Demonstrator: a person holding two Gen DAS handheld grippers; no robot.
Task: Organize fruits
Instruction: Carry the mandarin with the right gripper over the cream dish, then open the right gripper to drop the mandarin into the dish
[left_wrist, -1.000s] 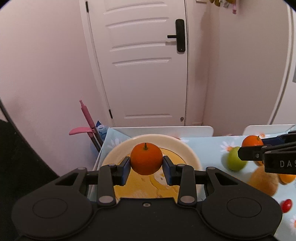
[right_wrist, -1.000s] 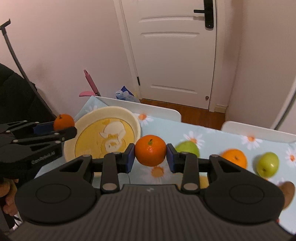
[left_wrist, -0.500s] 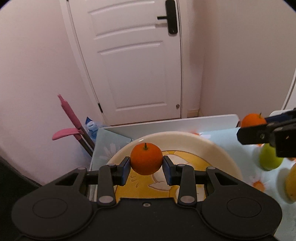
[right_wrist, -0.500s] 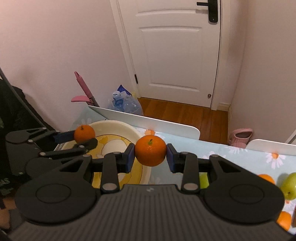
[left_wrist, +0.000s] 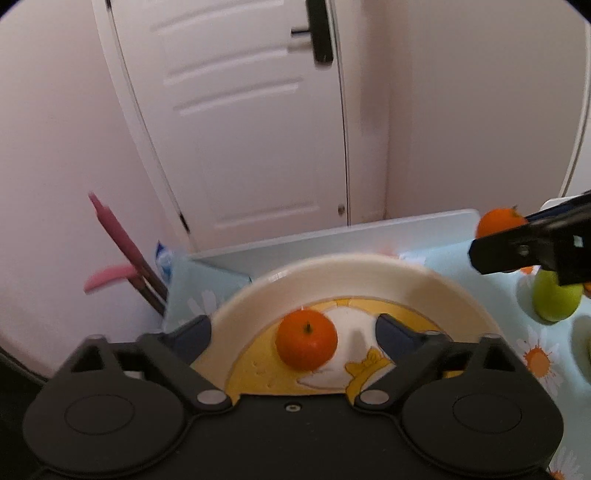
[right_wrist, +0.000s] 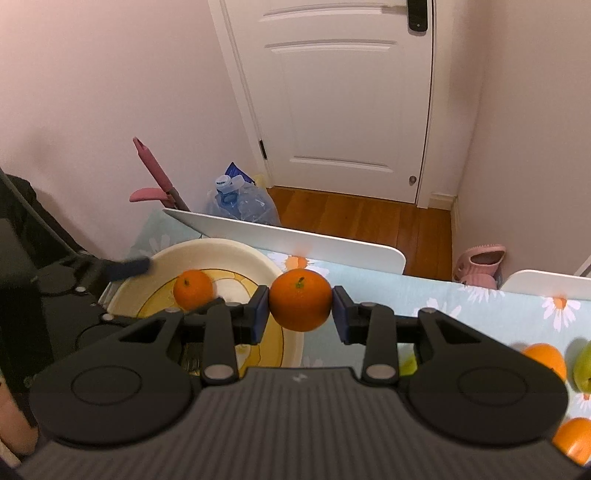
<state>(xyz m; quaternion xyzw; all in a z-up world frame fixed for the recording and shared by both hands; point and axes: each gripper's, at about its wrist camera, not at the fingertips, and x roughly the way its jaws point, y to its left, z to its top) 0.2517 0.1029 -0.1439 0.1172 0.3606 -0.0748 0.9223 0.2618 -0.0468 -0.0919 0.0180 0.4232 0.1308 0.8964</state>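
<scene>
Change since half a second earlier: the left gripper (left_wrist: 293, 334) had spread its jaws and let go of its mandarin (left_wrist: 306, 344); the fruit now sat loose on the plate (left_wrist: 369, 271) instead of between the pads. The right gripper (right_wrist: 300, 309) had come closer over the plate's near edge.
Left tongs: wide open, blue pads well apart on either side of the released mandarin, touching nothing.
Right tongs: clamped on a second mandarin (right_wrist: 300, 304), stem up, pads on its two sides, held above the plate's right rim.
Why held so: judged, the right fruit was carried level and stem-up for a like drop beside the first; the left stood open to clear its fruit before pulling back.
Plate contents: one mandarin, resting on the yellow-and-white duck print near the centre; nothing else seen in it.
Table (right_wrist: 480, 306): daisy-print cloth; a green apple (left_wrist: 556, 301) right of the plate, more oranges (right_wrist: 546, 360) and another green fruit at the far right, unsorted.
Beyond: white door (right_wrist: 347, 92), water jug (right_wrist: 240, 199) on the floor.
Progress, judged: early; most fruit remained outside the plate.
</scene>
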